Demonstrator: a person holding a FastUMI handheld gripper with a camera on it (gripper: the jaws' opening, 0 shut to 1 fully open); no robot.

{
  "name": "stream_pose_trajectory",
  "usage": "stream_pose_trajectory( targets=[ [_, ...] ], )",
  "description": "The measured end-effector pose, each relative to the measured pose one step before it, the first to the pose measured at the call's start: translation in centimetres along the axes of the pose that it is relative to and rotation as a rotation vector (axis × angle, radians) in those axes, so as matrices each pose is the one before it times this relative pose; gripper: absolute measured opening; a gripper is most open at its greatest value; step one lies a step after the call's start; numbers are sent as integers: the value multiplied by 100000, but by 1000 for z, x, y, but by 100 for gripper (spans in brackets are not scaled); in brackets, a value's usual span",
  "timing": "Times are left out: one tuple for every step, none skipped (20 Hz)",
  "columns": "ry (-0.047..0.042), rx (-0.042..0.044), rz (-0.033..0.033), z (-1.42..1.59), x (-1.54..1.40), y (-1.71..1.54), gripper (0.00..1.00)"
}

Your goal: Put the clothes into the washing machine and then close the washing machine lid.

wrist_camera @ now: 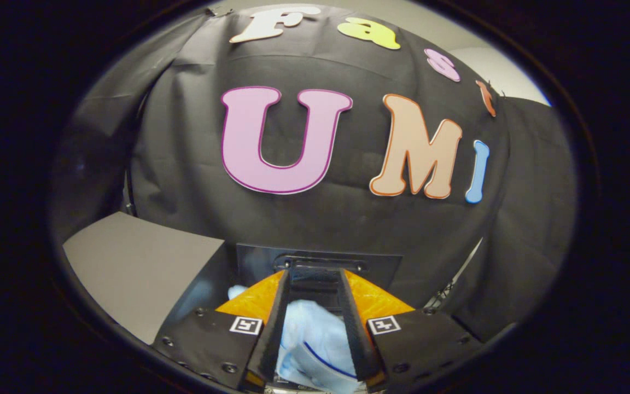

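While hand-held gripper fingers flank clothes.

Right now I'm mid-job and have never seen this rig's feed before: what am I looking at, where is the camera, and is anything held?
There is no robot arm here. A person carries one two-finger gripper by hand, and the camera rides on it, looking forward along its fingers, so the picture bends like a fisheye. The two wedge shapes low down are the fingers. Between them lies a light blue garment with a dark trim line. The fingers stand apart on either side of it; whether they press on it cannot be told. Just beyond the tips is a dark glossy panel with a slot-like handle, probably part of the washing machine. Left of it is a flat grey surface, and behind everything hangs the booth's black cloth wall.
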State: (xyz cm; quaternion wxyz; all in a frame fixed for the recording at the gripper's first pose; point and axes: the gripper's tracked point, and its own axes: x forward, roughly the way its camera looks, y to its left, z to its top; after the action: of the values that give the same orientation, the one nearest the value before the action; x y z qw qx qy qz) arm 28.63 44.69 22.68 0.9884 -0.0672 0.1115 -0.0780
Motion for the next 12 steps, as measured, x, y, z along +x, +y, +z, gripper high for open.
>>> stream_pose_trajectory(
  targets=[
    [321,655,619,109,585,-470,56],
    [-38,574,539,-30,278,121,56],
    [116,294,717,-135,225,461,56],
    [93,111,496,-37,194,307,56],
    [-98,28,212,-129,138,229,56],
    [-366,43,102,58,235,104,56],
    [-252,128,-136,63,244,176,56],
    [-180,82,-133,40,326,123,56],
    [-195,-153,-249,39,438,94,64],
    [-915,-97,-422,187,363,88,73],
    [-1158,-332,257,351,513,217,82],
    [-1124,-493,-281,51,949,196,90]
  ],
)
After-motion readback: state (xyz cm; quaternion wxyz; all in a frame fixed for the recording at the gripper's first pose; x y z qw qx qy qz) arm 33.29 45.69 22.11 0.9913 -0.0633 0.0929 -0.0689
